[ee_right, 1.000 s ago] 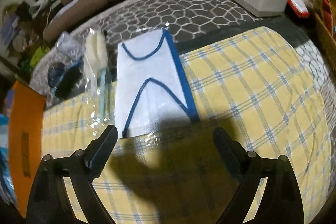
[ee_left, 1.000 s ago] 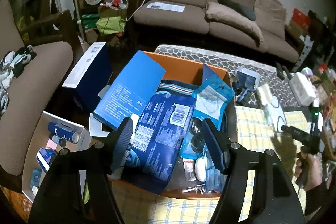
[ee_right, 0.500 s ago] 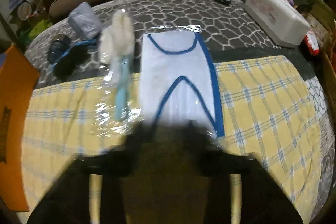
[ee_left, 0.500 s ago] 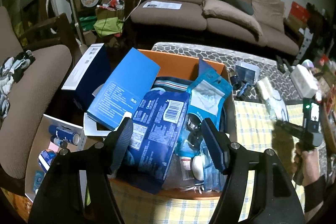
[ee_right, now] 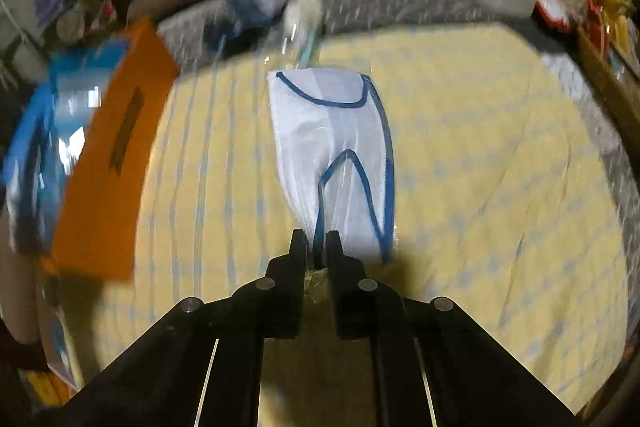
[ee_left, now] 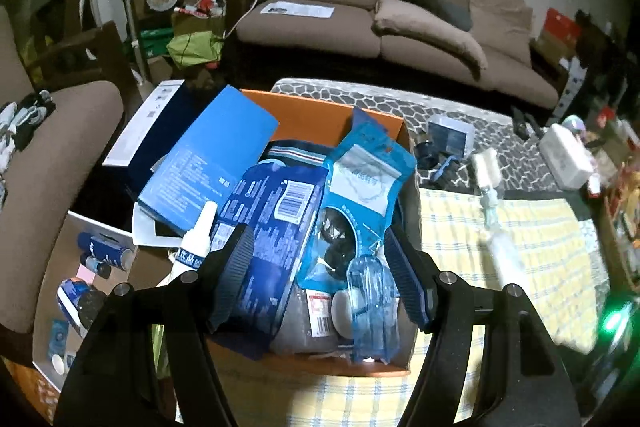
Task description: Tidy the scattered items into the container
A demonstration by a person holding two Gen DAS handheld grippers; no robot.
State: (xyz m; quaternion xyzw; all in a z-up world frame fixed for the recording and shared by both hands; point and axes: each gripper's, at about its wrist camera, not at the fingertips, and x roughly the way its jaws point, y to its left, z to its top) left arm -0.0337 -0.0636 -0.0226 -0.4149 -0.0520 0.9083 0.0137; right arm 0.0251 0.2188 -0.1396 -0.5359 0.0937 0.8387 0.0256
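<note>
My right gripper [ee_right: 317, 247] is shut on the near edge of a clear packet holding a white cloth with blue trim [ee_right: 332, 147], lifted above the yellow checked tablecloth [ee_right: 480, 167]. The orange box [ee_left: 304, 107], the container, is packed with blue packets; it also shows at the left of the right wrist view [ee_right: 116, 155]. My left gripper [ee_left: 320, 267] is open and empty, hovering over the box's near side. A bagged brush [ee_left: 490, 183] lies on the cloth right of the box; it shows blurred in the right wrist view [ee_right: 304, 27].
A small blue-grey box [ee_left: 450, 135] and dark items [ee_left: 436, 163] lie on the grey patterned cover beyond the box. A white case [ee_left: 564, 155] sits at the far right. A sofa [ee_left: 380, 15] stands behind. An open carton with bottles [ee_left: 92, 259] is at the left.
My right gripper has closed on the packet's near edge and lifted it, swinging left toward the orange box. My left gripper stays open and has drifted a little closer over the box.
</note>
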